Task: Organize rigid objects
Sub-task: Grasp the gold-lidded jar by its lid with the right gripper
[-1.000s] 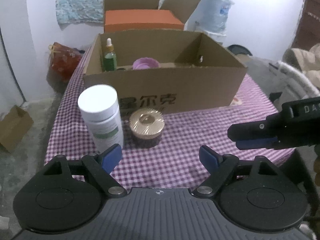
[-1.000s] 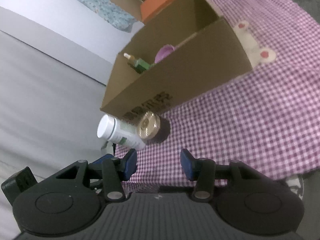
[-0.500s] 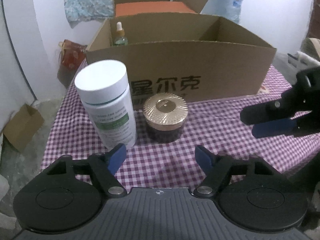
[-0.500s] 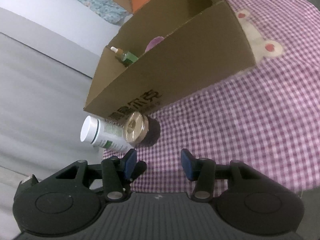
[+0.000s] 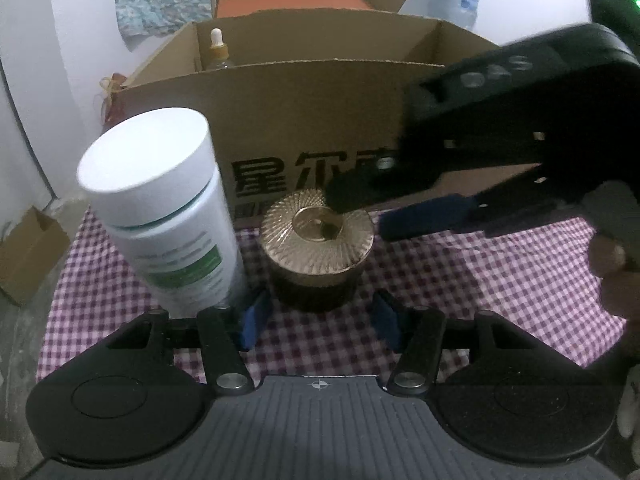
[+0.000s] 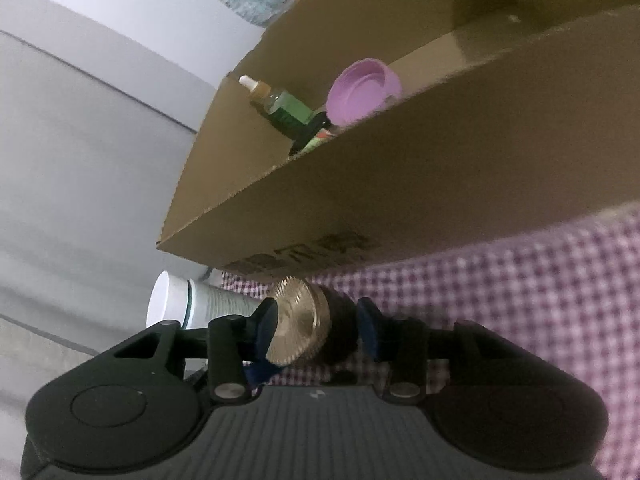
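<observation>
A dark jar with a ribbed gold lid (image 5: pixel 318 246) stands on the checked cloth in front of the cardboard box (image 5: pixel 320 120). A white bottle with a green label (image 5: pixel 168 216) stands just left of it. My left gripper (image 5: pixel 318 316) is open, low and close in front of the jar. My right gripper (image 6: pixel 318 326) is open with its fingers on either side of the jar (image 6: pixel 316 330), one over the lid and one at the base; it shows in the left wrist view (image 5: pixel 360 208) reaching in from the right. The white bottle (image 6: pixel 192 302) lies behind the jar in the right wrist view.
Inside the box (image 6: pixel 400 184) are a green dropper bottle (image 6: pixel 284 110) and a purple cup (image 6: pixel 362 92). A second box with an orange top (image 5: pixel 292 0) stands behind. The purple checked cloth (image 5: pixel 460 280) covers the table. A small carton (image 5: pixel 24 252) sits on the floor at left.
Both grippers have moved in close to the gold-lidded jar. The right gripper now has its fingers around the jar; the left has dropped lower and nearer.
</observation>
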`<state>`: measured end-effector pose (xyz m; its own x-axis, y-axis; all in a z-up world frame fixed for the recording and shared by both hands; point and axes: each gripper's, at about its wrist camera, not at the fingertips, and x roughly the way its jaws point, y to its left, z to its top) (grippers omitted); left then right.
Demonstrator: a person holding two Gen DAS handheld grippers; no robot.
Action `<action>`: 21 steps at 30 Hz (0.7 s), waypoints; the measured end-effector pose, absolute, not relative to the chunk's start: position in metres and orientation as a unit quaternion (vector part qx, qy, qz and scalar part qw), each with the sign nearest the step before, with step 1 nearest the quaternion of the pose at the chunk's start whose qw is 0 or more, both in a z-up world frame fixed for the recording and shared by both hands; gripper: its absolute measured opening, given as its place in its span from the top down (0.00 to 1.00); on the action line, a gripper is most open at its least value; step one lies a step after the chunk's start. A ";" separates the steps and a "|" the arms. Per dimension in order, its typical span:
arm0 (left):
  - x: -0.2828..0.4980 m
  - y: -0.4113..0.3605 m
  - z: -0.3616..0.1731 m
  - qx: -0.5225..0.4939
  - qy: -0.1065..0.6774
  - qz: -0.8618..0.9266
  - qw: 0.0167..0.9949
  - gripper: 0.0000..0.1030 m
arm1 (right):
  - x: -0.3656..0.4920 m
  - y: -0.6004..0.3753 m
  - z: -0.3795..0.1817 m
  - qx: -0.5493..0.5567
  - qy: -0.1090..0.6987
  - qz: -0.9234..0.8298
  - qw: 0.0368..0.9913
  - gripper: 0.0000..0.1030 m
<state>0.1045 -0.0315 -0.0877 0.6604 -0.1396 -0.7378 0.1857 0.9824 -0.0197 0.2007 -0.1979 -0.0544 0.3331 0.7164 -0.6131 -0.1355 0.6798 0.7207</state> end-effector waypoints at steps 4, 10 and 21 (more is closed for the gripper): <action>0.109 -0.035 -0.088 0.034 0.399 -0.086 0.912 0.46 | 0.211 -0.184 -0.060 0.278 0.516 0.292 0.756 0.57; 0.108 -0.040 -0.088 0.042 0.400 -0.101 0.910 0.48 | 0.209 -0.188 -0.060 0.273 0.520 0.293 0.755 0.57; 0.099 -0.086 -0.090 0.093 0.390 -0.184 0.897 0.48 | 0.181 -0.246 -0.060 0.304 0.513 0.250 0.763 0.57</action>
